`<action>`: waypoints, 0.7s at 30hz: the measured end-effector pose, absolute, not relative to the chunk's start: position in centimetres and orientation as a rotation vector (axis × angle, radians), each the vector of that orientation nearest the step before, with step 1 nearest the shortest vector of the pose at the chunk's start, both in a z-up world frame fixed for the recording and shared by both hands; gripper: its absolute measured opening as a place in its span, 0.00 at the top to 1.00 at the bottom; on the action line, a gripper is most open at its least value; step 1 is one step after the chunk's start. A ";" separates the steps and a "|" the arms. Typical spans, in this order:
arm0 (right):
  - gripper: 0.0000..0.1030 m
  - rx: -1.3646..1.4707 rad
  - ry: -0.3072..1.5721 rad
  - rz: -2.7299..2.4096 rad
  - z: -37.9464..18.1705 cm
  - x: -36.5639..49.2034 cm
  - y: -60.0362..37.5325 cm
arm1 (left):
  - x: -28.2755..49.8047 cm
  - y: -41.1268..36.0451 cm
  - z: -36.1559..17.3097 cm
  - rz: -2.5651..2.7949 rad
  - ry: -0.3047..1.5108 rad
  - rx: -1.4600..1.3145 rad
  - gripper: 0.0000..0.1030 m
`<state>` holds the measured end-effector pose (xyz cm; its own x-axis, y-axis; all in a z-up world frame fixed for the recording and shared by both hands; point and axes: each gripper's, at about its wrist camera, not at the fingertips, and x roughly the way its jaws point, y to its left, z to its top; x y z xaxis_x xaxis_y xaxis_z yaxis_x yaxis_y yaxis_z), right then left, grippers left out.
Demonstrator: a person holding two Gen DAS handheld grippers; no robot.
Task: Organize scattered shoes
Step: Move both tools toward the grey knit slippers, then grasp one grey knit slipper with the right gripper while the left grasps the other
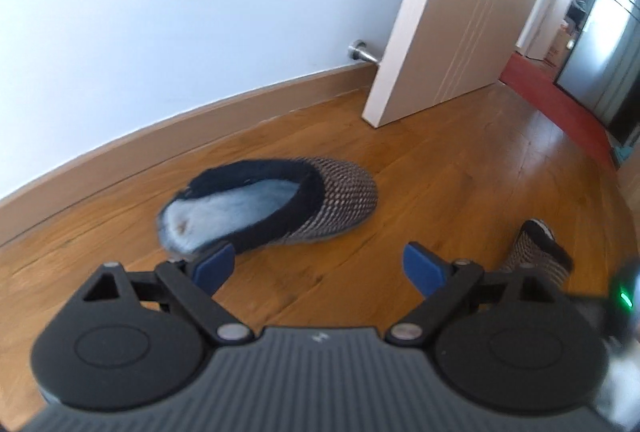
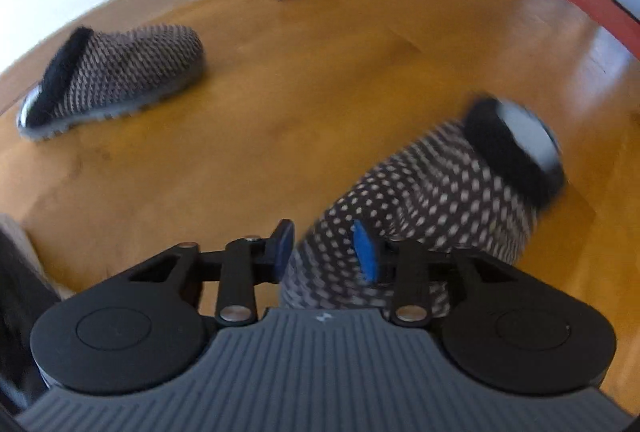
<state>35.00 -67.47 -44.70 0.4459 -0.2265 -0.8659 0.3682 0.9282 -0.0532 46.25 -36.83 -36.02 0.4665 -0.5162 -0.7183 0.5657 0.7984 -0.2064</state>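
Observation:
A checked knit slipper [image 1: 280, 204] with a black furry collar and pale lining lies on the wooden floor near the wall, toe pointing right. My left gripper [image 1: 319, 268] stands open just in front of it, its left pad close to the heel, nothing between the fingers. The same slipper [image 2: 116, 80] appears at far left in the right wrist view. My right gripper [image 2: 324, 250] is shut on the toe part of the matching second slipper [image 2: 440, 192], whose heel points away; it looks blurred. That held slipper [image 1: 536, 252] shows at the right edge of the left wrist view.
A white door [image 1: 452, 16] stands open against a metal door stop [image 1: 360, 52] on the wall. A wooden skirting board [image 1: 200, 136] runs along the wall. A red mat [image 1: 560, 100] lies at the doorway on the right. Bare wooden floor [image 2: 320, 72] spreads between the slippers.

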 end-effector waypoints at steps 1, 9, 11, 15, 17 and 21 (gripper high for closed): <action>0.36 0.131 1.038 -0.346 -44.2 33.7 -67.4 | 46.9 -37.3 -36.1 -0.666 0.863 0.059 0.11; 0.15 0.236 0.957 -0.173 -38.8 22.3 -64.2 | 50.6 -40.1 -36.5 -0.661 0.898 0.000 0.11; 0.14 0.254 0.949 -0.133 -37.7 20.5 -62.9 | 51.7 -41.2 -37.3 -0.649 0.921 -0.002 0.11; 0.12 0.289 0.907 -0.095 -35.4 18.5 -61.4 | 52.7 -42.2 -38.5 -0.630 1.002 -0.036 0.12; 0.09 0.314 0.894 -0.086 -34.5 18.2 -61.1 | 52.9 -42.5 -39.4 -0.597 1.022 -0.049 0.16; 0.06 0.322 0.887 -0.077 -33.6 17.9 -60.9 | 52.5 -41.9 -41.4 -0.476 1.044 -0.090 0.44</action>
<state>17.88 -60.88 -33.59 0.6323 0.0660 -0.7719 0.1985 0.9493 0.2438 52.48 -41.91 -41.45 0.4110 -0.4198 -0.8092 0.3355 0.8950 -0.2939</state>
